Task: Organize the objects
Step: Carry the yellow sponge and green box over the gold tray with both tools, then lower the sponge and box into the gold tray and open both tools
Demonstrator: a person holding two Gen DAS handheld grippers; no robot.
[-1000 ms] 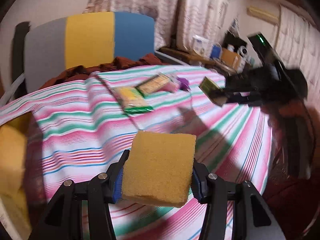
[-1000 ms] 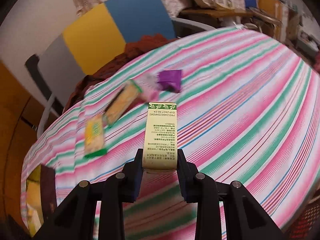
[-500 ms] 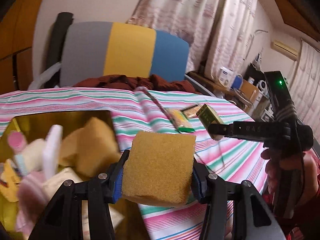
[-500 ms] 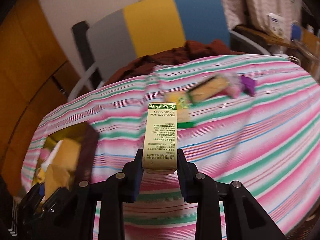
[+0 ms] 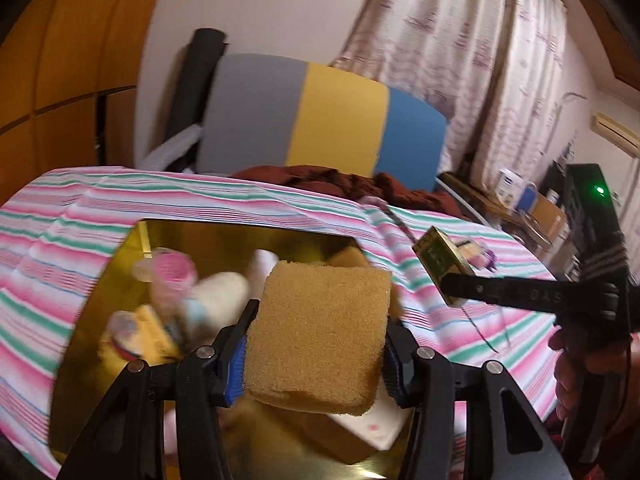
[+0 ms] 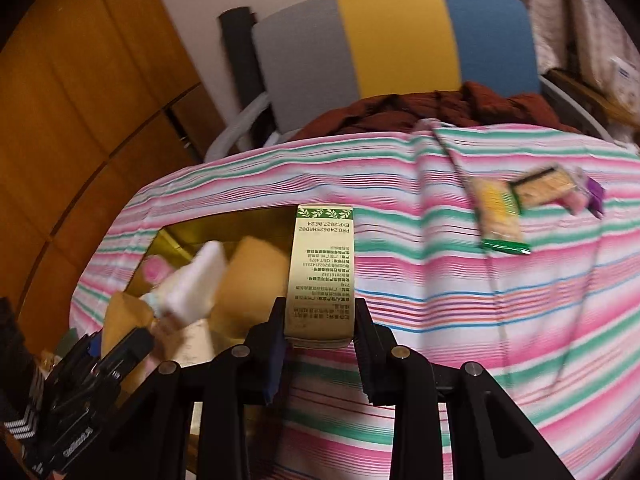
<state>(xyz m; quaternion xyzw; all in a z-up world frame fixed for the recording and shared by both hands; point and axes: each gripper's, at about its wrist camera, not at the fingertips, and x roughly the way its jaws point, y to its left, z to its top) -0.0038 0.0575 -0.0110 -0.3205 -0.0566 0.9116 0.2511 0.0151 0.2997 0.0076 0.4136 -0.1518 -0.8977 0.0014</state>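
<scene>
The left gripper (image 5: 316, 344) pinched a tan sponge (image 5: 320, 336) by its two side faces, its fingers pressed into the foam, and it hung directly above the gold box (image 5: 224, 232), presumably so the sponge could drop in among the things already gathered there. Inside that box lay a second sponge (image 6: 252, 272), a white block (image 6: 192, 284) and a pink-capped item (image 5: 172, 276), blurred and hard to name. The right gripper (image 6: 320, 340) clamped a slim cream carton (image 6: 322, 272) by its near end, fingers closed flat on its long sides, and held it lengthwise just beside the box's right edge, above the striped tablecloth (image 6: 480, 320); that looked like a wait for its turn over the opening. Farther across the cloth, well apart from the box, a green-edged snack packet (image 6: 500, 216), a flat biscuit pack (image 6: 542, 186) and a purple wrapper (image 6: 594, 192) lay loose, not yet collected. Beyond the table stood a chair (image 5: 320, 116) with a brown garment (image 6: 440, 108) heaped on it.
</scene>
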